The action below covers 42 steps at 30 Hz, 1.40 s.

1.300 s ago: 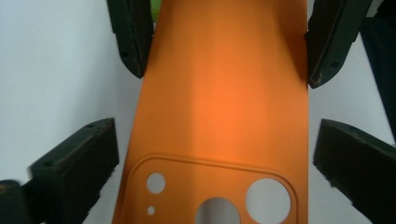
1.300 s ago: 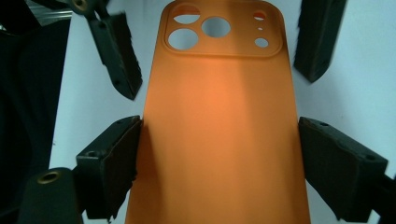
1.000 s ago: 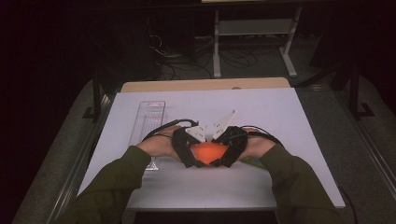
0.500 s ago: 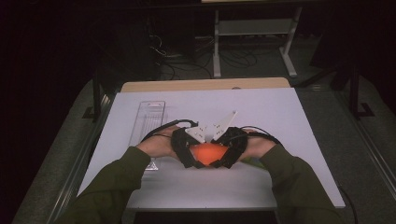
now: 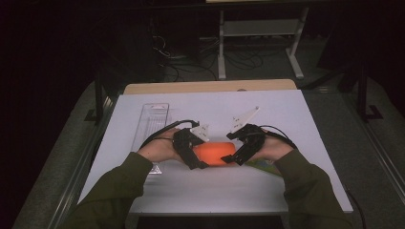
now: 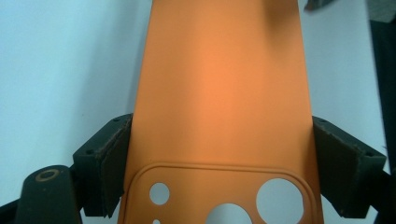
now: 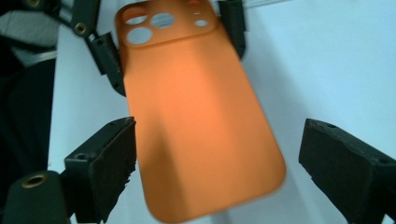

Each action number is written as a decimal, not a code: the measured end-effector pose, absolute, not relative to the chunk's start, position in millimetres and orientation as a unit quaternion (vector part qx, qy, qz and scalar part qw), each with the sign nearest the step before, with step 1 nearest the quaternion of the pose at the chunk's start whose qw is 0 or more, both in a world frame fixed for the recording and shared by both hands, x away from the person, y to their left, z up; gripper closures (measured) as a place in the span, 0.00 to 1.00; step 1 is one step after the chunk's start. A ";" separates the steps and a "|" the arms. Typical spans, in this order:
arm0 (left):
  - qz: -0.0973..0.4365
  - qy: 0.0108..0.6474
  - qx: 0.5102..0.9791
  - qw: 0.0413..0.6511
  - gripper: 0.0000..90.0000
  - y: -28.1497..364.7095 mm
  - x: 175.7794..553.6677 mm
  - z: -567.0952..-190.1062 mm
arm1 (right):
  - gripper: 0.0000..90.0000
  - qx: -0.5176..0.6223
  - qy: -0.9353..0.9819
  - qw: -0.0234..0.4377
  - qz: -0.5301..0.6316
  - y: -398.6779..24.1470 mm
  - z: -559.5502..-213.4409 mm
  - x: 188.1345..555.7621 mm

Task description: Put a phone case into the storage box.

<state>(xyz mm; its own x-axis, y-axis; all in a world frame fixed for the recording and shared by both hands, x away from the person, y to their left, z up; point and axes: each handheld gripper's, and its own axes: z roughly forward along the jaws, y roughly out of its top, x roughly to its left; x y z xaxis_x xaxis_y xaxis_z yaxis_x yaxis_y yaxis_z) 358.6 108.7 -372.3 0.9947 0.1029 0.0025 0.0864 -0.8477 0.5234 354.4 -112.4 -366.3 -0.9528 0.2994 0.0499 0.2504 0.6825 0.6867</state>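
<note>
**Orange phone case held at one end, released at the other**

A smooth, matte orange phone case with rounded corners and round camera cut-outs lies near the middle of a white table, between two hand-held grippers. The left gripper grasps its camera end, both rough black pads pressed against the case's long edges. The right gripper stands open around the plain end; its jaws have just been widening, and a gap shows between its right-hand pad and the case. A clear, oblong plastic tray lies to the left. A green-edged sheet peeks from under the right hand.
</note>
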 end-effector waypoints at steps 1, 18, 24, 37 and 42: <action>0.021 0.056 0.961 0.270 0.17 108.2 357.8 -372.2 | 0.12 0.153 0.915 0.040 0.371 -114.9 -366.0 354.7; 0.050 0.191 0.936 0.290 0.17 115.7 362.8 -369.1 | 0.11 0.295 0.863 0.078 0.402 -144.7 -374.0 338.4; 0.051 0.220 0.928 0.296 0.17 122.2 362.3 -370.0 | 0.09 0.325 0.853 0.080 0.401 -146.1 -385.1 327.9; 0.038 0.244 0.917 0.313 0.17 122.2 358.5 -379.6 | 0.06 0.355 0.828 0.113 0.419 -147.3 -401.4 318.1; 0.036 0.240 0.919 0.310 0.17 121.9 360.4 -380.6 | 0.04 0.336 0.836 0.144 0.409 -143.0 -402.7 314.6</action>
<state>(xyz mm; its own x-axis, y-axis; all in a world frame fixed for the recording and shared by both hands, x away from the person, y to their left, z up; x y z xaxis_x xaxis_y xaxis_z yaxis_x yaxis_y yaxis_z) 360.4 121.9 -380.6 0.8821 0.4639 -0.0815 0.4187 -0.6932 0.5866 314.6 -143.0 -402.7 -0.7321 0.6804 0.0335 0.4441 0.4394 0.7808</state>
